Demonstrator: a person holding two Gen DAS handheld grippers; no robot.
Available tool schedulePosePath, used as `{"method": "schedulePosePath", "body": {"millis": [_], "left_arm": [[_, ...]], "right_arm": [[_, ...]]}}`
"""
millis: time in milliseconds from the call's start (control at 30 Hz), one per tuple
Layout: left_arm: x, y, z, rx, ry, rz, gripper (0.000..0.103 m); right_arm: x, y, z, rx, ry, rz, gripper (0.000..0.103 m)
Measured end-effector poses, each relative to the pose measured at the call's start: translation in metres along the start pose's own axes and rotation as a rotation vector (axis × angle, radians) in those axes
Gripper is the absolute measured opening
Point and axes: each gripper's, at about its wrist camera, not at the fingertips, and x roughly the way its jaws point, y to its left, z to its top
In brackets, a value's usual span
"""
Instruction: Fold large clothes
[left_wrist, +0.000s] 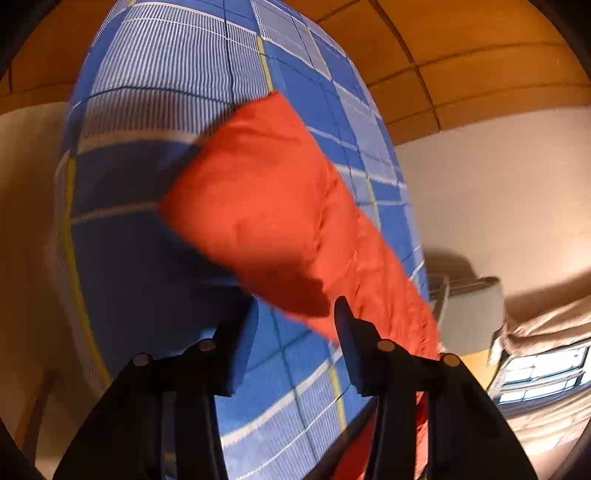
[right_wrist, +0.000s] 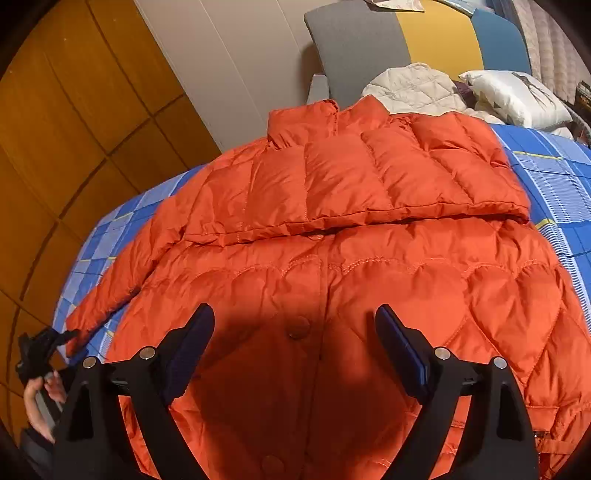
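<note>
Progress first: left wrist view shows the left gripper (left_wrist: 295, 325) with its jaws standing wide, nothing pinched between them. Ahead of it one orange sleeve (left_wrist: 280, 214) of the puffer jacket lies stretched across the blue plaid bedsheet (left_wrist: 155, 92), cuff end pointing away, blurry so I can't tell if the far fingertip touches the fabric or just sits in front of it. Looks to me like this sleeve is unfolded for now

Right wrist view: right gripper (right_wrist: 295, 325) hovers over the jacket's front, jaws wide open too, holding nothing. The orange puffer jacket (right_wrist: 351, 258) lies flat on the bed, collar toward the far end near a grey chair back (right_wrist: 354, 40), a cream quilted garment (right_wrist: 413, 88) and a white pillow (right_wrist: 517, 96). One sleeve is already folded across the chest, the other trails off toward the bed's edge, where the second gripper shows small. So I'd say roughly a third done, remaining sleeve plus body folds left

Fabric is shiny, slippery-looking nylon, puffy with heart-shaped quilting and snap buttons (right_wrist: 298, 327) down the placket, probably springs back when folded
</note>
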Motion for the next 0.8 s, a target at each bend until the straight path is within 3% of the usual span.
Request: {"method": "schedulePosePath", "body": {"millis": [167,267,333,600,800], "left_arm": [[0.005,-0.002,0.01,-0.014,-0.022,0.012,0.041],[0.011,-0.006,0.017,0.008,-0.024,0.033,0.017],[0.01,-0.011,0.019,0.035,-0.034,0.03,0.011],[-0.009,-0.084,0.01,0.297,-0.094,-0.038,0.006],[-0.017,-0.168,-0.041,0.558,-0.063,-0.179,0.006]], "right_arm": [[-0.002,-0.002,0.002,0.004,-0.003,-0.003,0.088],[-0.003,-0.001,0.002,0.003,-0.004,-0.002,0.088],[-0.002,-0.002,0.002,0.002,-0.004,-0.006,0.088],[-0.003,-0.012,0.004,0.031,-0.009,0.0,0.088],[-0.006,-0.018,0.005,0.039,-0.021,0.01,0.088]]}}
